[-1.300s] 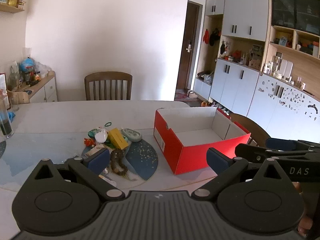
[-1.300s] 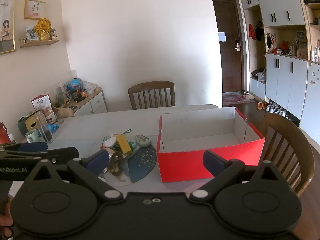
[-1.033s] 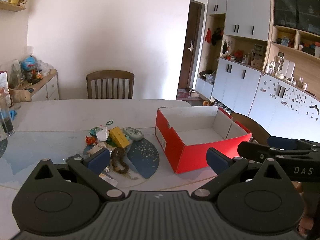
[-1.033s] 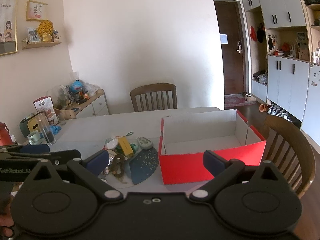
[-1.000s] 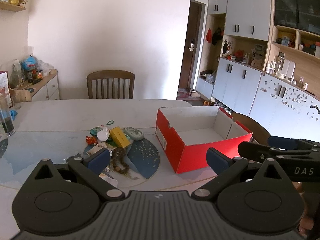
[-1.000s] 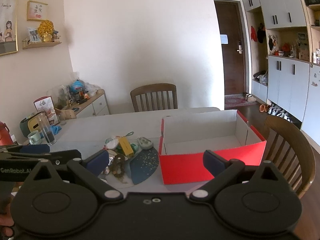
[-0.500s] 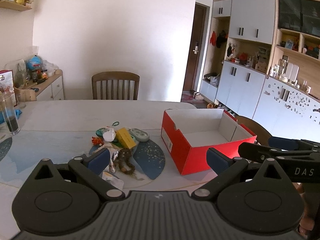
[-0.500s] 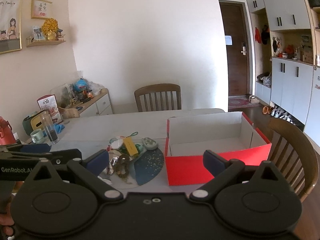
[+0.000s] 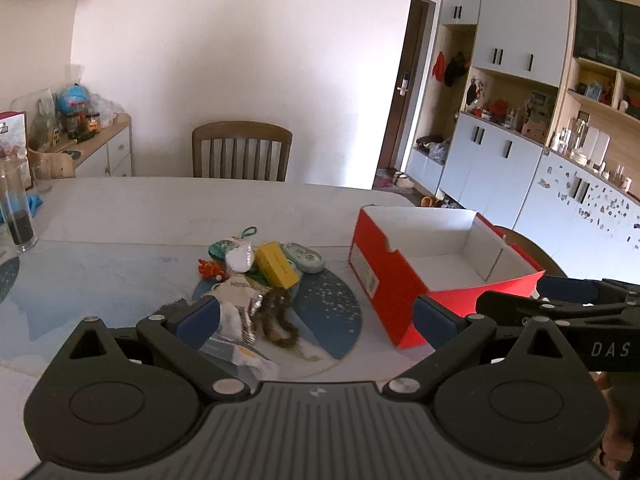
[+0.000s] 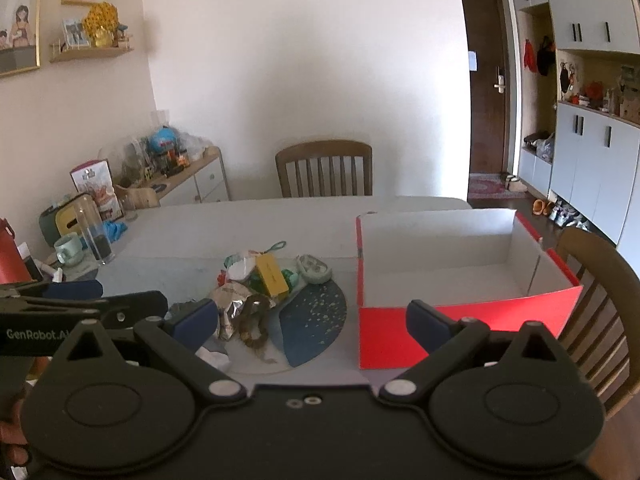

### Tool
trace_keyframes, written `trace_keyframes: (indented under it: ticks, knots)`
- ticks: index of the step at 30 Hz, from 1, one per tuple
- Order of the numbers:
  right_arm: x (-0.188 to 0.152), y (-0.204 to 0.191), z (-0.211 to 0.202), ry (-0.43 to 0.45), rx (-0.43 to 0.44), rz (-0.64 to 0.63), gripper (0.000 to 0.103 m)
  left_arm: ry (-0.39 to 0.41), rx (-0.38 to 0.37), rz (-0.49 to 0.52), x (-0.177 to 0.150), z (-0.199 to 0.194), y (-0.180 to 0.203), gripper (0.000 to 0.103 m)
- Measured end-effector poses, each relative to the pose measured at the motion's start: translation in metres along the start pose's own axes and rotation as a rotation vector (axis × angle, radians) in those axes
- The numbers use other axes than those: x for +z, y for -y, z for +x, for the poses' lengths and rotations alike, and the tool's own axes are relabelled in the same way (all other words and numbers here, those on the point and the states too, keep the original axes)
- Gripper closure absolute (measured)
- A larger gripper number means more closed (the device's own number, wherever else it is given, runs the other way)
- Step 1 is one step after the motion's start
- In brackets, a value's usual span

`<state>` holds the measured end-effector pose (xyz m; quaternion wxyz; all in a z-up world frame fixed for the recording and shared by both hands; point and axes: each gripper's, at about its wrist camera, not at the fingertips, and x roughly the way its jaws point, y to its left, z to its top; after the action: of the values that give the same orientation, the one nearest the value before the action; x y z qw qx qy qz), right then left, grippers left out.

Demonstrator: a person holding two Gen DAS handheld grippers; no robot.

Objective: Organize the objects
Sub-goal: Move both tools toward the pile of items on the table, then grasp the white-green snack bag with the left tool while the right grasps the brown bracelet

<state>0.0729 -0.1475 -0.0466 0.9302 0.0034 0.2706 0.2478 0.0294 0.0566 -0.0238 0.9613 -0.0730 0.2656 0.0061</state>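
Left tool (image 9: 316, 316): fingers spread wide apart, nothing between them; held above the near edge of the surface, low centre of the left wrist frame.
Right tool (image 10: 312, 318): fingers likewise wide apart and empty; low centre of the right wrist frame. Its side shows at the right edge of the left wrist frame.
Surface (image 9: 132, 220): pale top, filling the middle band of both frames.
Pile (image 9: 256, 276): small things heaped together left of centre, partly lying on a dark blue mat (image 9: 332, 316).
Yellow box (image 9: 277, 264): on top of the pile, tilted, near its far side.
Green case (image 9: 303, 257): oval, just right of the yellow box, at the far edge of the mat.
Brown braid (image 9: 278, 318): curled at the near side of the pile, beside a crinkled foil packet (image 9: 236, 300).
Red box (image 9: 394, 292): open, white inside, nothing in it; right of centre, just beside the mat, apart from the pile.
Glass (image 9: 16, 216): tall, dark in the bottom, left edge of the left wrist frame, well apart from the pile.
Chair (image 9: 242, 150): wooden, at the far side of the surface, upper centre.
Second chair (image 10: 596, 300): right edge of the right wrist frame, beside the red box.
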Motion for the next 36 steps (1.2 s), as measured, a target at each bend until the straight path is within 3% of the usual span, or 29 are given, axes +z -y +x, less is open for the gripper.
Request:
trace_keyframes:
  ticks: [19, 28, 36]
  knots:
    - [0.011, -0.035, 0.102, -0.174, -0.025, -0.001, 0.004, -0.181, 0.011, 0.153, -0.026, 0.098, -0.085, 0.0]
    - [0.003, -0.043, 0.156, -0.298, -0.026, -0.033, 0.008, -0.216, -0.124, 0.315, -0.047, 0.12, -0.105, 0.0]
    - [-0.004, -0.056, 0.197, -0.384, 0.004, -0.07, 0.022, -0.273, -0.252, 0.296, -0.043, 0.142, -0.109, 0.0]
